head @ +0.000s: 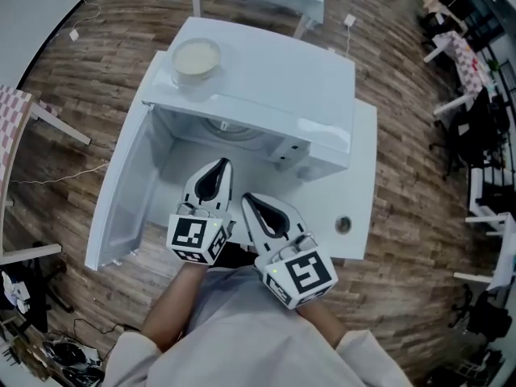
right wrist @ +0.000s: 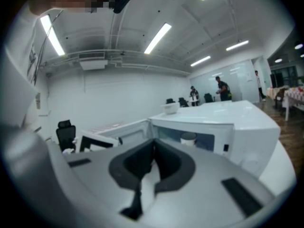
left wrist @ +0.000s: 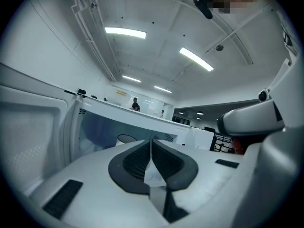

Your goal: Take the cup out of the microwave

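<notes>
Right now your left gripper and right gripper are both clenched on nothing at the mouth of the open microwave, whose cavity holds the upright cup, just ahead of the nearer left jaws.
</notes>
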Motion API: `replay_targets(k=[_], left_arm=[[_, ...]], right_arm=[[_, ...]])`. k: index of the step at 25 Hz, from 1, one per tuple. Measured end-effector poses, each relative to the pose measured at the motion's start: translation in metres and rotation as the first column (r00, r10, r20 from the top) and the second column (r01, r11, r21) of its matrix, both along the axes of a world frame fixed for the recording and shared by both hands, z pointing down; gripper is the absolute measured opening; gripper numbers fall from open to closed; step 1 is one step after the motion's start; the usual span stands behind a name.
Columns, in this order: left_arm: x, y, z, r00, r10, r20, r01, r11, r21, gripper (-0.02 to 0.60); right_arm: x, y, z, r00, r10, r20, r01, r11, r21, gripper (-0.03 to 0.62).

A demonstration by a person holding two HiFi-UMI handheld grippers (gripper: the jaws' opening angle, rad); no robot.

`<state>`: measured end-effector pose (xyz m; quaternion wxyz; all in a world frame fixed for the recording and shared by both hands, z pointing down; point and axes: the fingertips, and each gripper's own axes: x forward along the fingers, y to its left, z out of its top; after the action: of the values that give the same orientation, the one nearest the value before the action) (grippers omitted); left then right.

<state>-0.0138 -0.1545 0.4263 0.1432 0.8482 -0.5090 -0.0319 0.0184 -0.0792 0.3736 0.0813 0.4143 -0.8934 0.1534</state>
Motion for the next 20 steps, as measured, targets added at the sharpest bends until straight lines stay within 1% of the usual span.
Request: replay_targets(k=[5, 10, 12, 20], left_arm=[[-0.006, -0.018, 0.02, 0.999, -0.02, 0.038, 0.019, 1.0, 0.009, 0.017], [-0.014, -0.037, 0.045, 0.998, -0.022, 0.053, 0.023, 0.999, -0.027, 0.025], [-0.014, -0.043, 0.054, 0.998, -0.016, 0.058, 0.018, 0.999, -0.046, 0.041], [-0.014, -0.07, 0.073, 0.997, -0.007, 0.079, 0.013, 0.997, -0.082, 0.075]], right_arm=[[-0.001, -0.002, 0.004, 1.0, 0.009, -0.004, -0.009, 1.0, -0.022, 0.023], [-0.004, -0.005, 0.011, 1.0, 0.024, -0.009, -0.024, 0.999, -0.035, 0.023], [0.0, -0.005, 0.016, 0.999, 0.033, -0.018, -0.034, 0.998, -0.051, 0.023], [0.005, -0.01, 0.023, 0.998, 0.052, -0.034, -0.054, 0.996, -0.069, 0.023]])
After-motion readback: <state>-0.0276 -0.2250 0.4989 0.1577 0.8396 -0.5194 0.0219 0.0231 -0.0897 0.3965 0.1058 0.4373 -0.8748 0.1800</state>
